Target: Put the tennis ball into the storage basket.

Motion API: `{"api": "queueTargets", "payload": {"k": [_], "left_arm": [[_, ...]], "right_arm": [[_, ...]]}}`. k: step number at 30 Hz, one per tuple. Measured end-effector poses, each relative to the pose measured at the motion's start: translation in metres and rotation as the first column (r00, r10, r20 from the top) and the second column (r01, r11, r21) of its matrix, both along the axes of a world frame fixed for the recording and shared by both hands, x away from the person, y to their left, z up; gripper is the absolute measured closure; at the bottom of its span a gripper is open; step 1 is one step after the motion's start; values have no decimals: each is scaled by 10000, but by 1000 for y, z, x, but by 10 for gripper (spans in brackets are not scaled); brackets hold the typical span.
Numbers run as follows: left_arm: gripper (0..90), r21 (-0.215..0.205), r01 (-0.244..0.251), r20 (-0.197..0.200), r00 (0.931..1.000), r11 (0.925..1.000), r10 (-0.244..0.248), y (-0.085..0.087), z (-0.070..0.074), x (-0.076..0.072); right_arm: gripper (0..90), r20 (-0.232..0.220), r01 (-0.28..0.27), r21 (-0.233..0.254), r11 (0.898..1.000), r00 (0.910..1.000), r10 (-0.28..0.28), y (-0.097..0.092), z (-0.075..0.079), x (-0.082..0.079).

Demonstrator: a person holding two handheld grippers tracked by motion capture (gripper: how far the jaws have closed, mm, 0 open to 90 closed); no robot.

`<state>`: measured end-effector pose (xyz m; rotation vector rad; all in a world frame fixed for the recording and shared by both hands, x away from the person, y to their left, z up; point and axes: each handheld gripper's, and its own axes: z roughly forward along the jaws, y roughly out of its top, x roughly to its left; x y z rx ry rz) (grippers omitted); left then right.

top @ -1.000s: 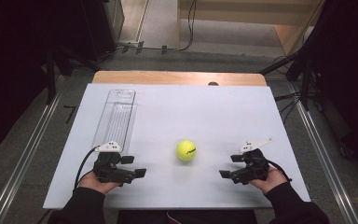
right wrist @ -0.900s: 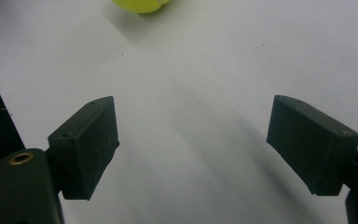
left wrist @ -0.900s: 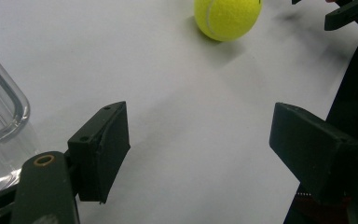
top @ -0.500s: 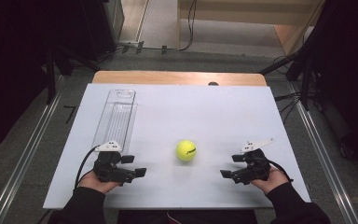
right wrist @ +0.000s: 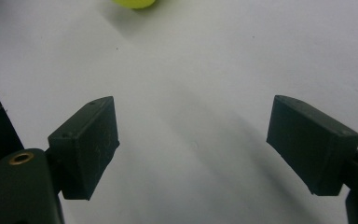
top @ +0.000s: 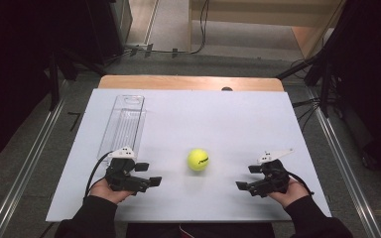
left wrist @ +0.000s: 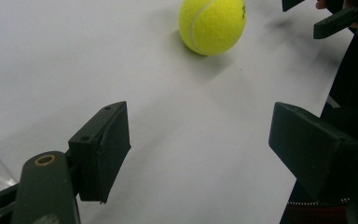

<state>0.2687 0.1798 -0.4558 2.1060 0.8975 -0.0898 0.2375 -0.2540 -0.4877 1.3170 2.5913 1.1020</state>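
Dark floor and cable runs frame a white tabletop (top: 258, 124) in the high view, with a wooden strip along its far edge. At the centre, toward the near side, sits a yellow tennis ball (top: 198, 159), alone on the bare white. At ten o'clock from the ball lies a clear plastic tray (top: 123, 123), long side running away from the person, nothing visible in it. The left gripper (top: 151, 180) rests at eight o'clock from the ball, the right gripper (top: 244, 186) at four o'clock, both near it but apart from it, both aimed inward.

Over to the left gripper view: its fingers (left wrist: 103, 148) stand apart, nothing between them but tabletop, and the ball (left wrist: 212, 24) sits at twelve o'clock, ahead of the tips and untouched. The other gripper peeks in at one o'clock.

Right gripper view now: fingers (right wrist: 86, 145) spread wide, released, bare white between them, and only the underside of the ball (right wrist: 134, 3) at eleven o'clock on the top edge.

So, by my read, we're at the start of the pickup, with no approach committed. The likely next move is one gripper sliding in to bracket the ball at its widest line, closing gently so it doesn't squirt away, and the tray looks the probable destination.
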Motion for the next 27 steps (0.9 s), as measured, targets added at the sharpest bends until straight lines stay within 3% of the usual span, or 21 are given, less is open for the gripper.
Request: {"api": "queueTargets", "payload": {"k": [12, 15, 17, 21, 27], "left_arm": [[220, 13, 83, 101, 9999, 10000, -83, -10, 0, 5], [116, 92, 72, -70, 9999, 9999, -72, -14, 0, 6], [0, -11, 370, -168, 9992, 9993, -370, -18, -1, 6], [0, -94, 732, 160, 9972, 9973, -731, -26, 2, 3], [0, 60, 718, 143, 9973, 9974, -718, -33, 2, 5]], "right_arm": [[146, -65, 162, -14, 9999, 9998, -162, -4, 0, -3], [146, -39, 150, -15, 9999, 9999, -150, -4, -1, -4], [146, -42, 146, -15, 9999, 9999, -146, -4, -1, -4], [146, -40, 135, -4, 9999, 9999, -135, -4, -1, -4], [146, -41, 125, -12, 9999, 9999, -126, -4, -1, -4]]}}
